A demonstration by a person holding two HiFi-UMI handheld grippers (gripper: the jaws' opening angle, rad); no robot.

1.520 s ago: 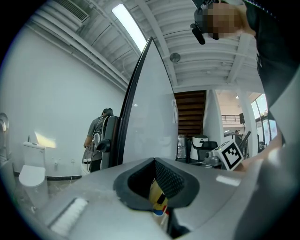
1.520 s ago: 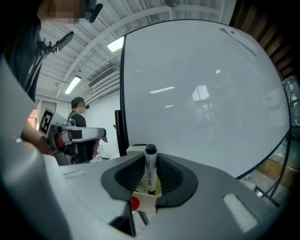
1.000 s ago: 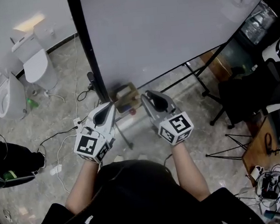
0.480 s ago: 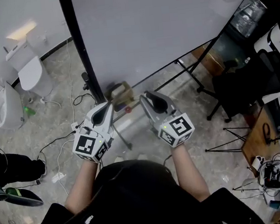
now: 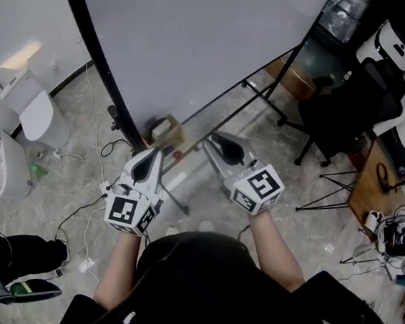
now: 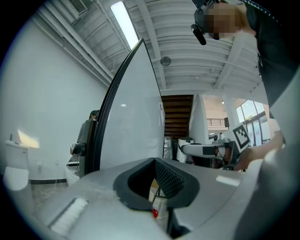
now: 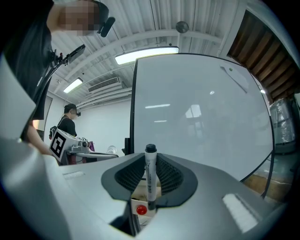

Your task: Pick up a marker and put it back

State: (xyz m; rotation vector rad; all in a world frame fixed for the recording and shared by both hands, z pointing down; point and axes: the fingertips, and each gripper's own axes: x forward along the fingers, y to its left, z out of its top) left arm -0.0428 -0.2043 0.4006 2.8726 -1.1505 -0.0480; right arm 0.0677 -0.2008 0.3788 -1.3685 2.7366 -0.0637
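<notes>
In the right gripper view a white marker with a black cap (image 7: 149, 174) stands upright between the dark ribbed pads, and my right gripper (image 7: 149, 182) is shut on it. From the head view the right gripper (image 5: 217, 140) points level at the whiteboard (image 5: 197, 43), with the marker hidden inside it. Beside it my left gripper (image 5: 155, 155) also faces the board. Its jaws (image 6: 155, 187) stand slightly apart with nothing between them. Below the board sit a tan box (image 5: 160, 130) and a small red dot (image 5: 179, 155).
The board's black frame post (image 5: 106, 96) and stand legs (image 5: 276, 107) are in front of me. Two white toilets (image 5: 35, 114) and floor cables (image 5: 85, 213) lie left; a black chair (image 5: 345, 117) and a wooden desk (image 5: 374, 190) right. A person (image 7: 69, 125) stands behind.
The board, box and floor have slid left and up in the head view. Both grippers stay side by side, now slightly right of the box. The marker remains gripped.
</notes>
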